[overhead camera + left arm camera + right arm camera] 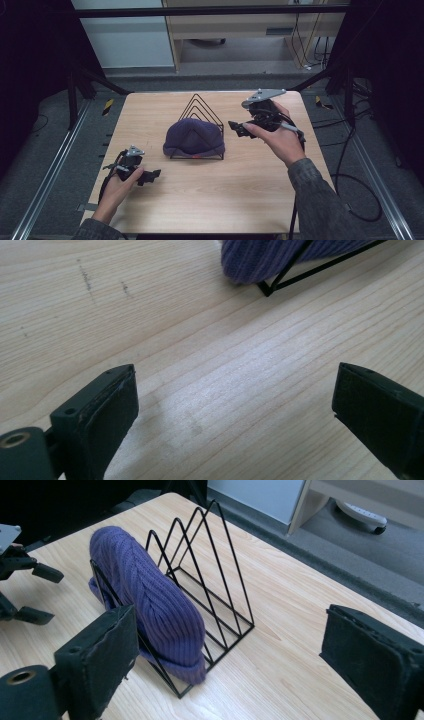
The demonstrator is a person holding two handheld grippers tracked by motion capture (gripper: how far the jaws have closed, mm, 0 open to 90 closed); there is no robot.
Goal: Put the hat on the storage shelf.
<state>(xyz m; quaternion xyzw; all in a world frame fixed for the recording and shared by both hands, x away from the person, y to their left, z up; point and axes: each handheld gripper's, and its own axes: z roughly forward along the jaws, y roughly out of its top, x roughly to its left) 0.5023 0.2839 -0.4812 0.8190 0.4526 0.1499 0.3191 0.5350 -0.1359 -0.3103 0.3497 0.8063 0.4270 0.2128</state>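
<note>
A purple knit hat (194,138) is tucked into the front slot of a black wire rack (201,107) with triangular dividers, at the middle of the wooden table (210,200). My left gripper (152,176) is low over the table, front left of the hat, open with nothing between its fingers. My right gripper (236,129) hovers just right of the rack, open and pointing at the hat. The right gripper view has the hat (150,600) draped in the rack (215,580) beyond its open gripper (230,617). In the left gripper view, an edge of the hat (270,257) lies beyond the open gripper (235,372).
Bare wood spreads in front of the rack and along both sides. Beyond the table's far edge stand a pale cabinet (240,30) and floor cables (310,50). Metal rails (50,170) run along the floor on either side. A cable (350,200) trails from the right gripper.
</note>
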